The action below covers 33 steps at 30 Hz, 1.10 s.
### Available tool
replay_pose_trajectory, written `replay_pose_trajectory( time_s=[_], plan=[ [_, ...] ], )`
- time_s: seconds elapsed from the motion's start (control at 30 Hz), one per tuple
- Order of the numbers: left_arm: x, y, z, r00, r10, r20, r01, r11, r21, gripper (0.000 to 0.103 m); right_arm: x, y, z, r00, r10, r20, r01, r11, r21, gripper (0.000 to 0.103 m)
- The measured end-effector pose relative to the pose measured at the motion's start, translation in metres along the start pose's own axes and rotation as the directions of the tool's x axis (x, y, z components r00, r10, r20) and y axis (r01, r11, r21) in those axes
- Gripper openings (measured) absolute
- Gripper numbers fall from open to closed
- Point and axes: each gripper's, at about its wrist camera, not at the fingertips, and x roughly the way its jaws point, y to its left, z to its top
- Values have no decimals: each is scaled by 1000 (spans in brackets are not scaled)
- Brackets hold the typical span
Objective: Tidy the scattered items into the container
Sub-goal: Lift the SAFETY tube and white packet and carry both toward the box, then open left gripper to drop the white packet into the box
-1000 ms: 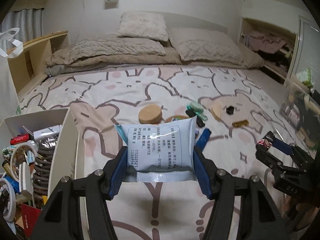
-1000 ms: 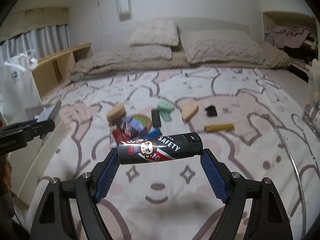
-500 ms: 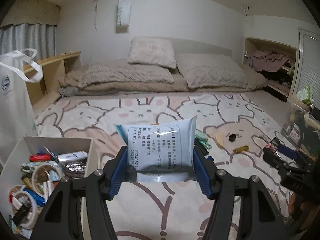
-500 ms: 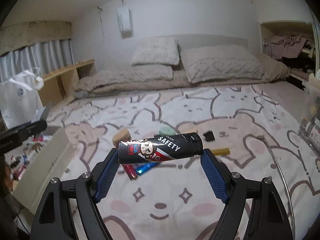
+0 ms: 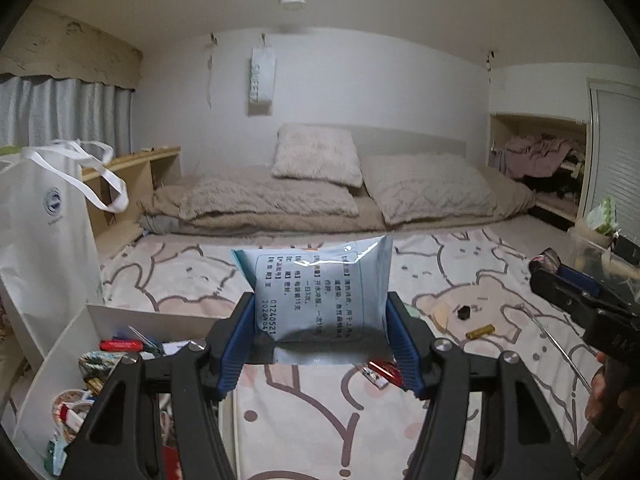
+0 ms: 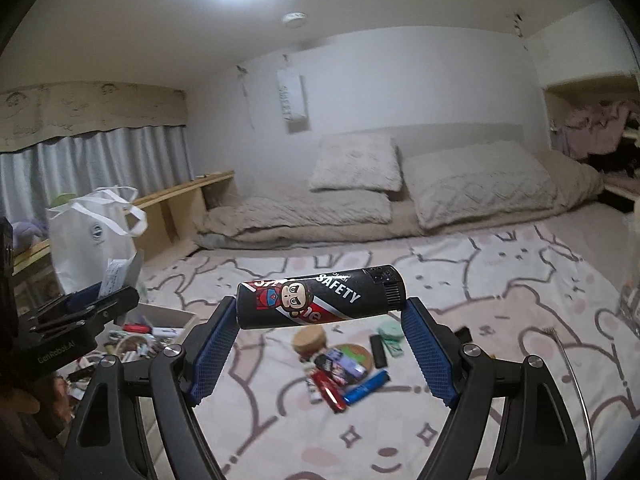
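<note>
Gripping a pale blue sachet (image 5: 320,288) between both pads, our left gripper (image 5: 320,330) hung above the white box's (image 5: 152,314) near corner, while our right gripper (image 6: 320,334) pinched a black lighter (image 6: 320,297) endwise, over the bed's scattered items (image 6: 344,364).

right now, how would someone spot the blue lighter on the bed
Start at the bear-print bedspread, then find the clutter pile in front of the cork-topped jar. The blue lighter lies at its near right edge beside a red lighter, the only bright blue stick.
</note>
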Motion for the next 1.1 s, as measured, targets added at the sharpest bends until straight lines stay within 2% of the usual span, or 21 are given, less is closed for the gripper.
replay_pose_trajectory(
  time_s=[0.23,0.43,0.7,1.1],
  plan=[
    [-19,24,5,1000,8,29,-7,999,-44,63,-1,32,8,999,28,25,-27,999,-26,82],
    [-27,50,5,997,72,40,-68,995,-77,63,5,61,11,998,62,15,-61,997,-54,82],
    [-35,78,-1,988,153,35,-148,983,-112,63,20,90,8,986,162,-39,-163,987,-14,82],
    [-34,100,-6,983,183,22,-178,974,-139,63,39,133,-3,965,241,-103,-246,968,-40,82]
  ],
)
